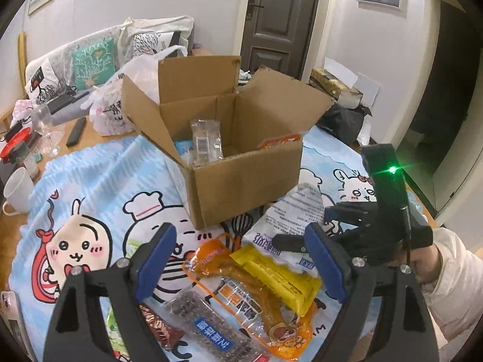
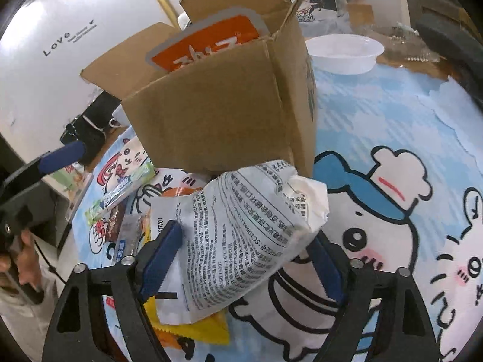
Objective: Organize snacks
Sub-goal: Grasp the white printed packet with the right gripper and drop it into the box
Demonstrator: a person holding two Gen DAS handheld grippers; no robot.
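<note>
An open cardboard box [image 1: 241, 178] stands on the cartoon tablecloth; it also shows in the right wrist view [image 2: 223, 114]. Inside it are a clear packet [image 1: 205, 141] and an orange packet [image 2: 208, 45]. My right gripper [image 2: 244, 256] is shut on a white printed snack bag [image 2: 241, 235], right beside the box; the gripper also shows in the left wrist view [image 1: 302, 242] on the white bag [image 1: 289, 211]. My left gripper [image 1: 241, 259] is open above a yellow bar [image 1: 277, 274], an orange packet [image 1: 241, 295], a grain bar [image 1: 211, 322] and a brown bar [image 1: 160, 325].
A white mug [image 1: 16, 193], a glass [image 1: 45, 129], a remote [image 1: 75, 132] and a white plastic bag [image 1: 126, 96] lie at the table's left. A white plastic bowl [image 2: 344, 54] sits behind the box. A green gum pack [image 2: 120, 193] lies on the cloth.
</note>
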